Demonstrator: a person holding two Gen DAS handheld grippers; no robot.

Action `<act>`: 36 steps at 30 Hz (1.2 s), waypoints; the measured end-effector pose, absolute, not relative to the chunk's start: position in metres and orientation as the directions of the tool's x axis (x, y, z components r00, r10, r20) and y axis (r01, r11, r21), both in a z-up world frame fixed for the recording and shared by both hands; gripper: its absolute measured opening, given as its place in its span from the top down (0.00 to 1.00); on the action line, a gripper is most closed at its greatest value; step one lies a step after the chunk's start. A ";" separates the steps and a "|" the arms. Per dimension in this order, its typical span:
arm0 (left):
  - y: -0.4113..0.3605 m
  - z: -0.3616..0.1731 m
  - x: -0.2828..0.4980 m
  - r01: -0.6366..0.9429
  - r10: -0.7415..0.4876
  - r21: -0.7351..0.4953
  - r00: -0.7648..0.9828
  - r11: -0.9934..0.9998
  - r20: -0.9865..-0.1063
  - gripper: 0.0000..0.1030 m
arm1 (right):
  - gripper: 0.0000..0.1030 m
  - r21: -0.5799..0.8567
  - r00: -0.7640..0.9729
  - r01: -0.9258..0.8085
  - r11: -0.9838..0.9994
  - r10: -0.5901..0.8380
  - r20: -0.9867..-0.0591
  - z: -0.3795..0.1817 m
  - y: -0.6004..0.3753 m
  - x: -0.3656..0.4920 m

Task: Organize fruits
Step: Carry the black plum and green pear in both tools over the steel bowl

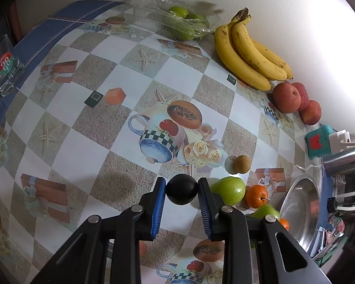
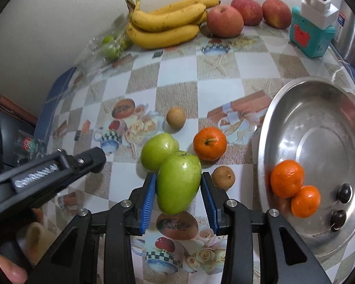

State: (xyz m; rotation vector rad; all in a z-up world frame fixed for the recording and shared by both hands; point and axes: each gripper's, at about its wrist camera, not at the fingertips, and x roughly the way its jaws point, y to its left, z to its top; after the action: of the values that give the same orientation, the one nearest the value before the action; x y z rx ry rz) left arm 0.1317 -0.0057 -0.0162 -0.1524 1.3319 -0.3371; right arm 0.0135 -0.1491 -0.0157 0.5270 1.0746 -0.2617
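Fruits: left gripper (image 1: 181, 189) fingers clench a dark plum (image 1: 181, 189); right gripper (image 2: 178, 190) fingers grasp a green mango (image 2: 178, 184); only the right view shows tangerines (image 2: 294, 188) inside the steel bowl (image 2: 324, 108).

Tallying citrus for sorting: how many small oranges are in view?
3. Two touching oranges lie in the steel bowl; one orange sits on the table beside the green fruits. None seems hidden.

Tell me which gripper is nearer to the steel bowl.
Right. The right gripper, shut on a green fruit, sits just left of the steel bowl. The left gripper, holding a dark round fruit, is farther left, with loose fruit between it and the bowl.
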 end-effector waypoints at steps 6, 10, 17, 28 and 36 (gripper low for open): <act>-0.007 -0.014 0.131 0.154 -0.317 -0.289 0.207 0.945 -0.926 0.71 | 0.61 0.293 0.495 0.456 0.841 0.034 -0.868 -0.002 -0.156 0.009; -0.011 -0.014 0.130 0.161 -0.301 -0.271 0.206 0.949 -0.931 0.71 | 0.61 0.291 0.494 0.472 0.833 0.024 -0.869 -0.001 -0.164 0.006; -0.027 -0.024 0.130 0.168 -0.279 -0.250 0.176 0.954 -0.944 0.71 | 0.61 0.291 0.497 0.500 0.815 0.005 -0.868 0.001 -0.182 -0.001; -0.093 -0.007 0.109 0.302 -0.316 -0.251 0.186 0.919 -0.930 0.71 | 0.61 0.277 0.489 0.620 0.734 -0.086 -0.868 0.005 -0.234 -0.032; -0.157 -0.001 0.072 0.471 -0.350 -0.237 0.168 0.850 -0.921 0.71 | 0.61 0.272 0.476 0.705 0.655 -0.154 -0.866 0.007 -0.274 -0.064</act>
State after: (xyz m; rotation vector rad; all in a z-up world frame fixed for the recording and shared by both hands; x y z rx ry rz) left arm 0.0721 -0.1568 -0.0011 0.1122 1.2746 -0.5859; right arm -0.0645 -0.2741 0.0070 0.6794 0.9339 -0.5774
